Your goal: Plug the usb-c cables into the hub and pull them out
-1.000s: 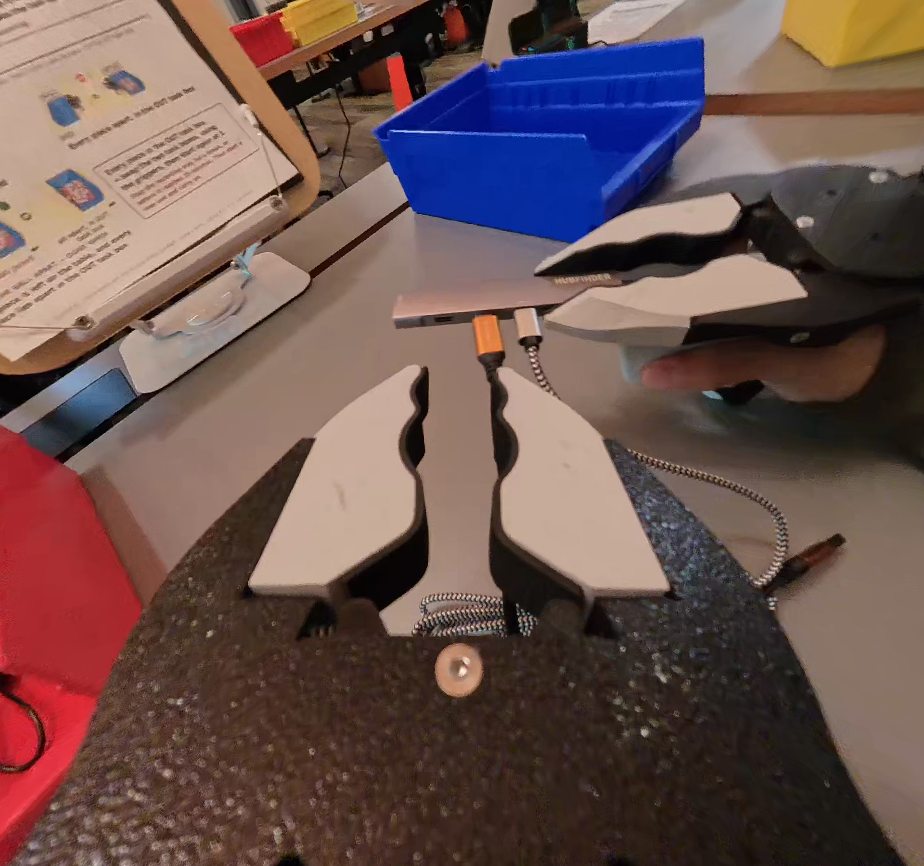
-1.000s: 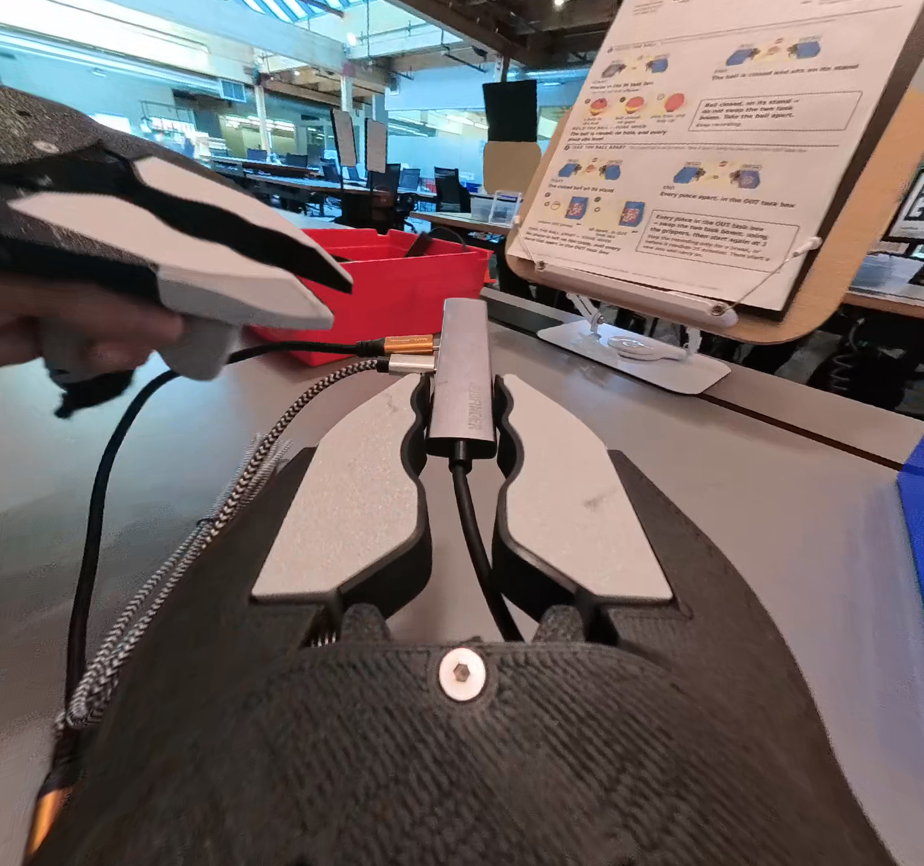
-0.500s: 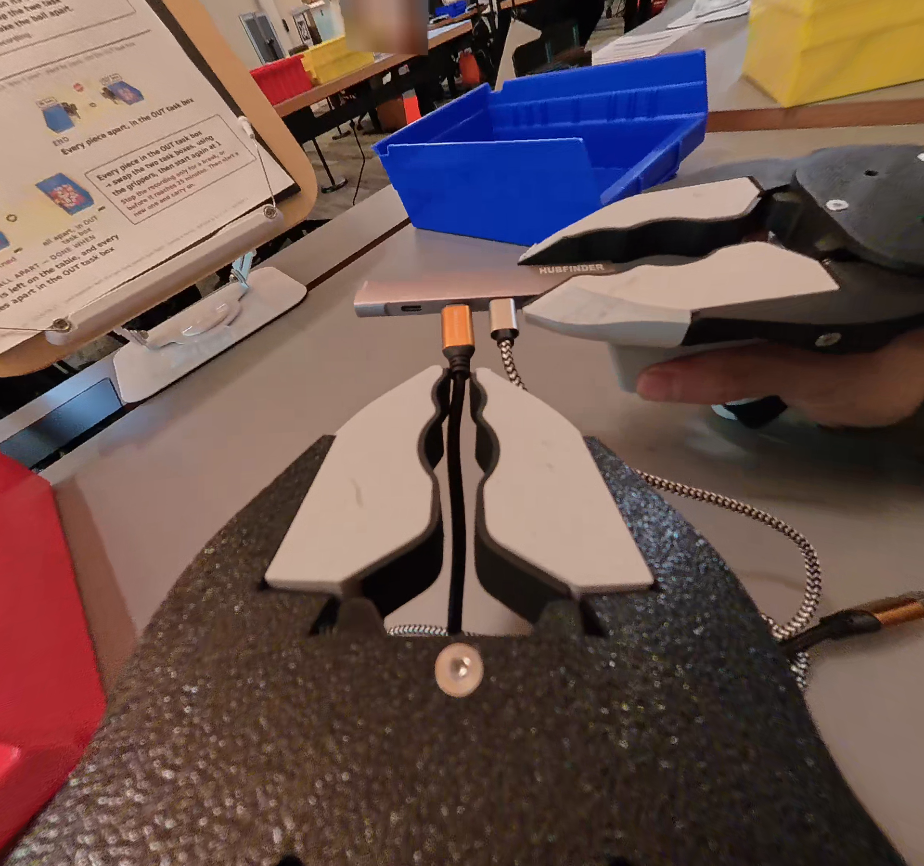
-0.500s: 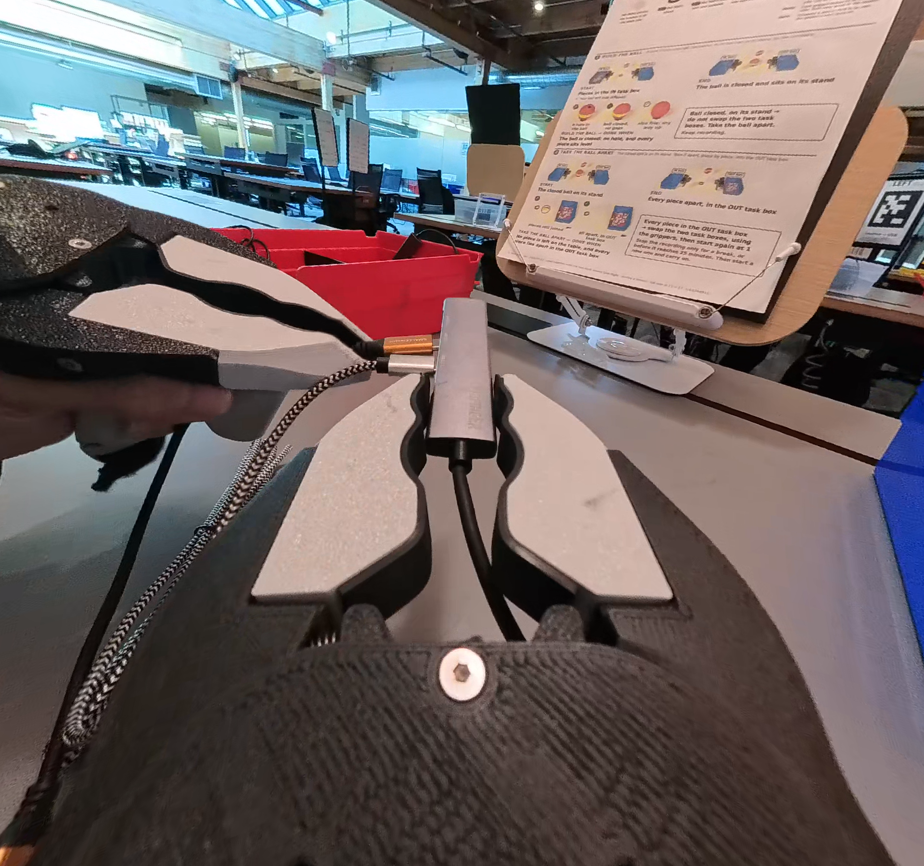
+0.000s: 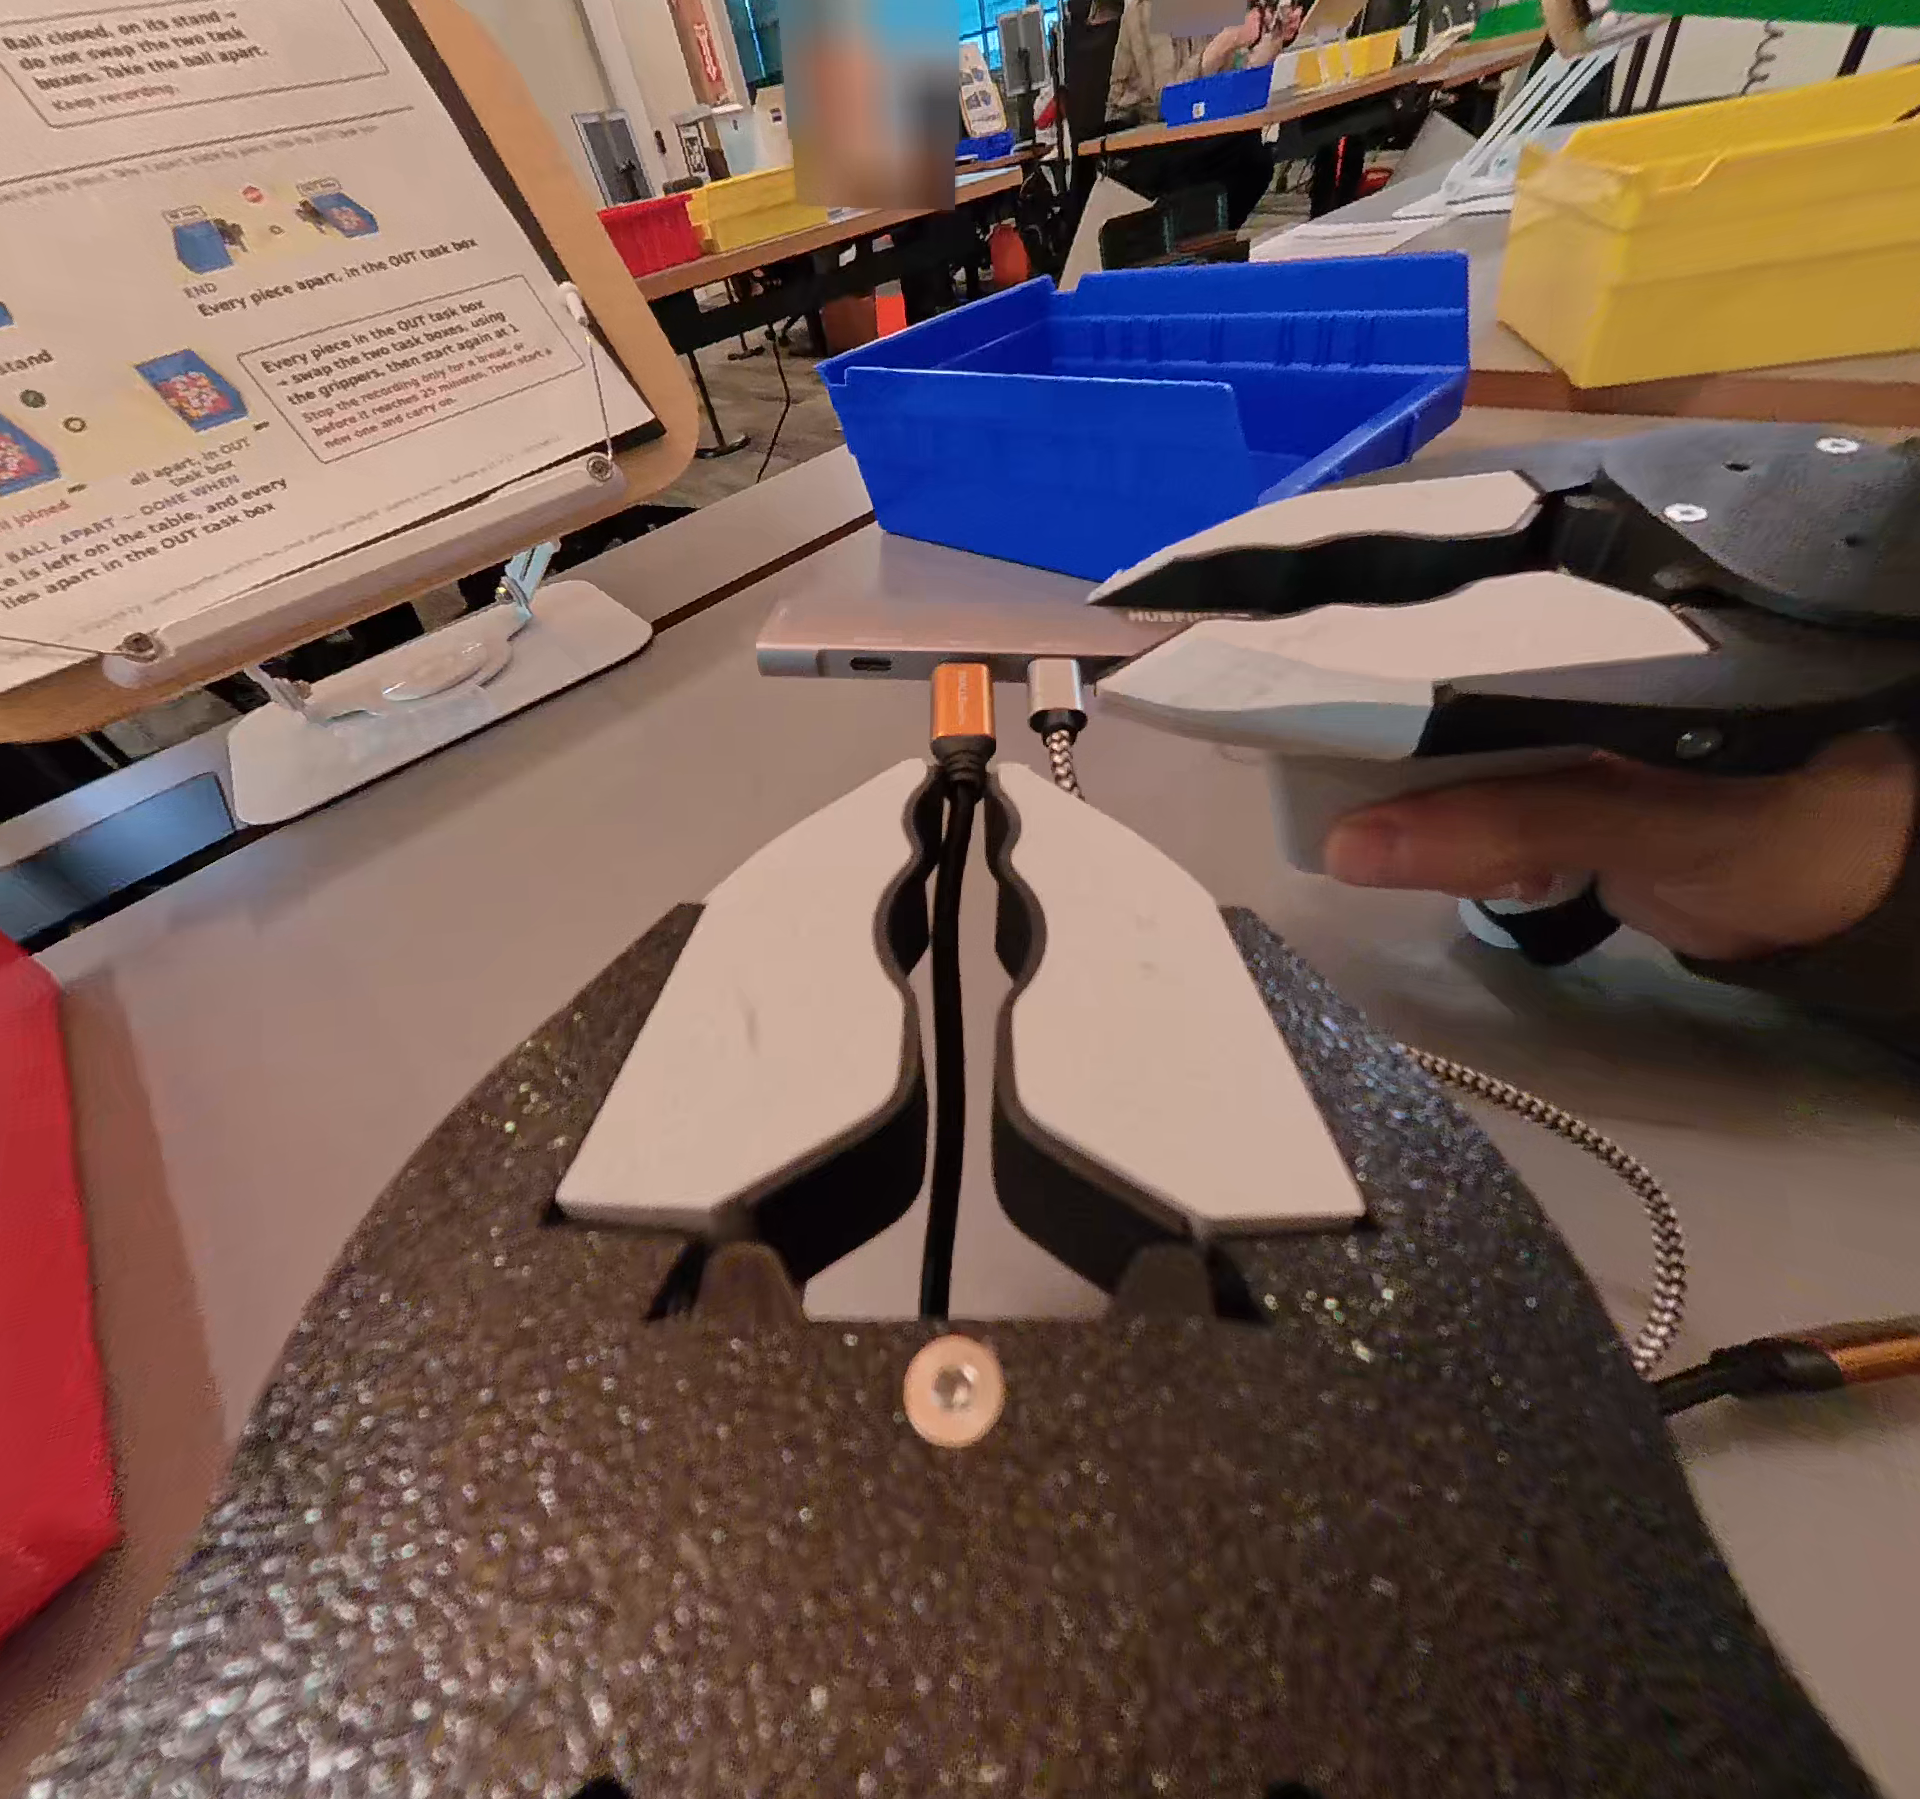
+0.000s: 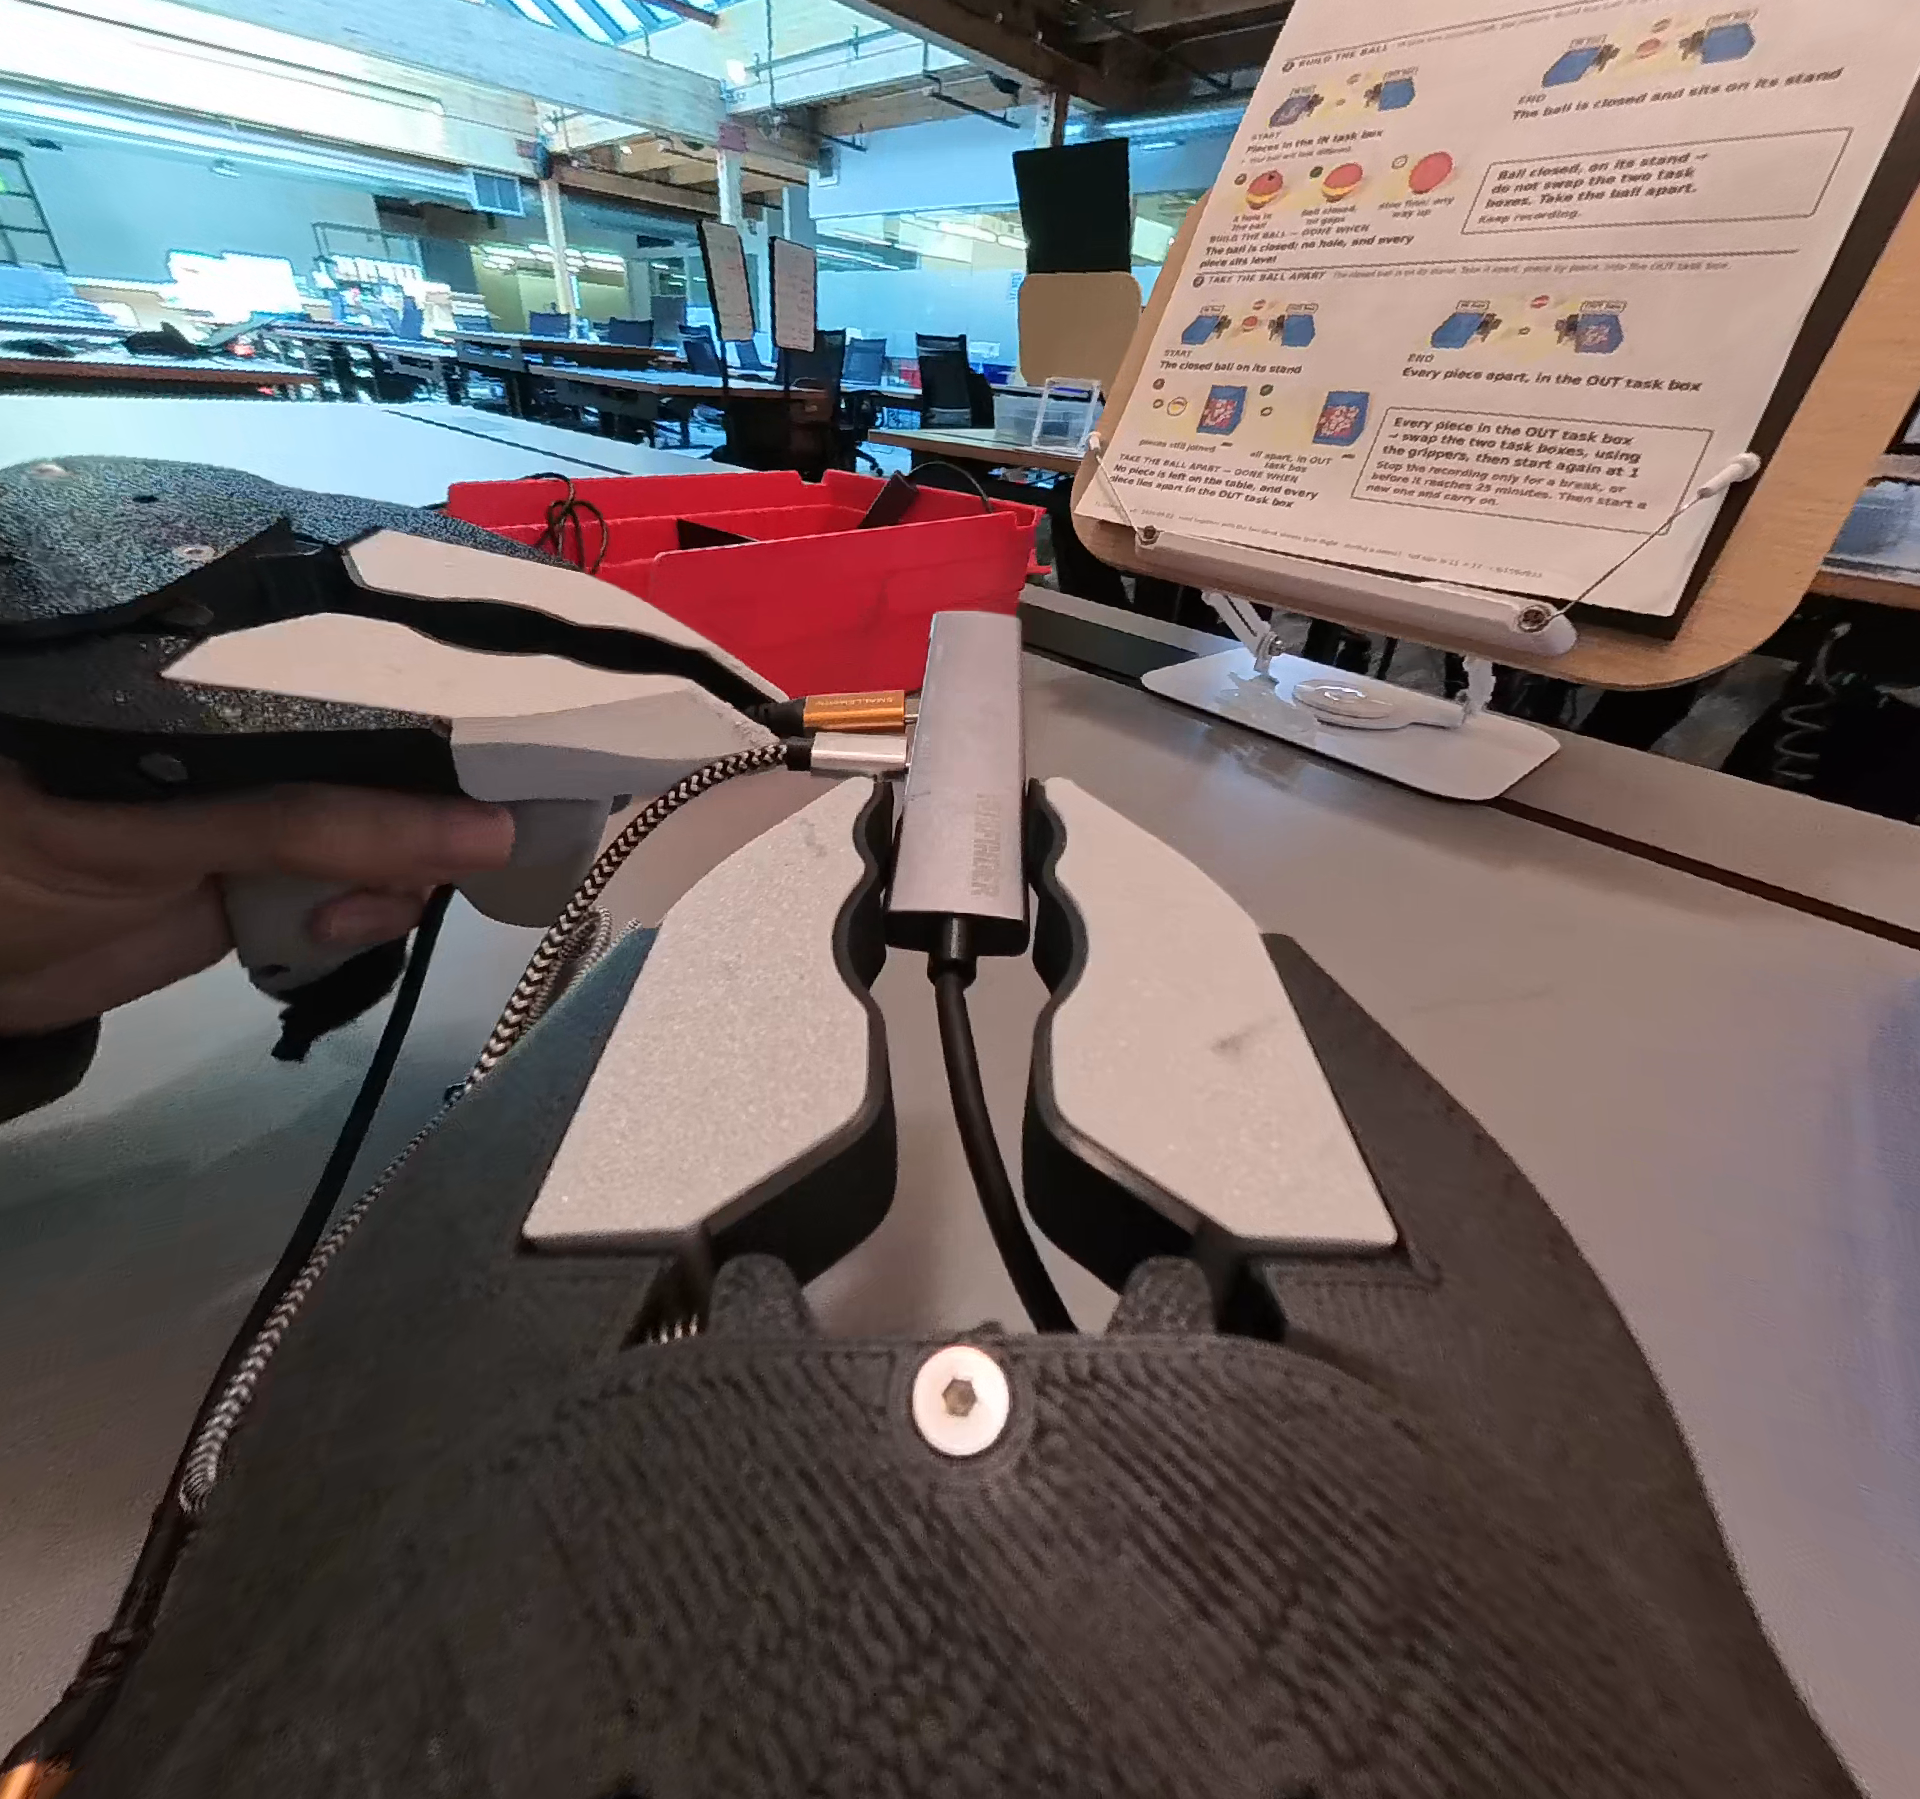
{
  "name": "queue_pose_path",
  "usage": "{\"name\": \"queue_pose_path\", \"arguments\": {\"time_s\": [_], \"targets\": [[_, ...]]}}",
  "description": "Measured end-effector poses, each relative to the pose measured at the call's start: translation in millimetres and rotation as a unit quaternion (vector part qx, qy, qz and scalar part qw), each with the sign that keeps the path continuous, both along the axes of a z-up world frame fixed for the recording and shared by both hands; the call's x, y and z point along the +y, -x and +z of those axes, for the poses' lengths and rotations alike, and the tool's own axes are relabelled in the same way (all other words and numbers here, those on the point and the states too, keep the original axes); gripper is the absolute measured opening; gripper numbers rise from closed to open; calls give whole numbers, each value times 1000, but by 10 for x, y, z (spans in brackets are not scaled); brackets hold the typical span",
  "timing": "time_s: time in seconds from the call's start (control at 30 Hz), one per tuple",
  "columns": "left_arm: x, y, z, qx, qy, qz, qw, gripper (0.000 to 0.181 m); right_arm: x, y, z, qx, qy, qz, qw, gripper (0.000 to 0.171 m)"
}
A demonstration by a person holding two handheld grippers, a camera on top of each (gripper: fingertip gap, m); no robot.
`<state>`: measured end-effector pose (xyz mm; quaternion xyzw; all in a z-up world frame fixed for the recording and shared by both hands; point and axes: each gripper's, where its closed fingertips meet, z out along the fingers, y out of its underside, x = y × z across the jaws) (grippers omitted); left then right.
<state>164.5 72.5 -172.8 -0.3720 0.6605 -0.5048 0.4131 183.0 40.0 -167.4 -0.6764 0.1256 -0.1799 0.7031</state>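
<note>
A grey USB hub (image 6: 966,710) is clamped between the jaws of my right gripper (image 6: 956,793), held above the table, with its own black lead (image 6: 977,1074) running back between the fingers. Two cables sit plugged into its side: an orange plug (image 5: 961,710) and a silver plug (image 5: 1055,695) on a braided cable (image 5: 1558,1126). My left gripper (image 5: 956,773) is shut on the black cable (image 5: 940,1022) just behind the orange plug. The left wrist view shows the hub (image 5: 914,643) and the right gripper (image 5: 1096,648). The right wrist view shows the left gripper (image 6: 769,710) and both plugs (image 6: 857,731).
A blue bin (image 5: 1143,419) stands just behind the hub, with a yellow bin (image 5: 1714,232) farther right. A red bin (image 6: 790,565) is to the left. An instruction board on a stand (image 6: 1507,295) is at the table's far edge. A loose orange cable end (image 5: 1849,1360) lies on the table. Some 4 cm of space lies between my two pairs of fingers.
My left gripper has closed around the black cable behind the orange plug. The right gripper has kept its hold on the hub, and both plugs have stayed in.
</note>
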Motion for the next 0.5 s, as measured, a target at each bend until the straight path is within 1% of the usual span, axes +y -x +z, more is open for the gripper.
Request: {"name": "queue_pose_path", "arguments": {"time_s": [0.1, 0.3, 0.4, 0.5], "targets": [[13, 0, 0, 4, -34, 17, 999, 7, 6, 0, -10, 4, 3, 4, 1000, 25], [52, 33, -6, 29, -137, 40, 989, 7, 30, 38, -22, -6, 13, 9, 1000, 25], [88, 34, -60, 43, -142, 42, 988, 7, 50, 58, -37, -13, 22, 11, 1000, 26], [103, 34, -72, 36, -124, 36, 991, 6, 73, 60, -70, -20, 40, 11, 999, 26]]}}
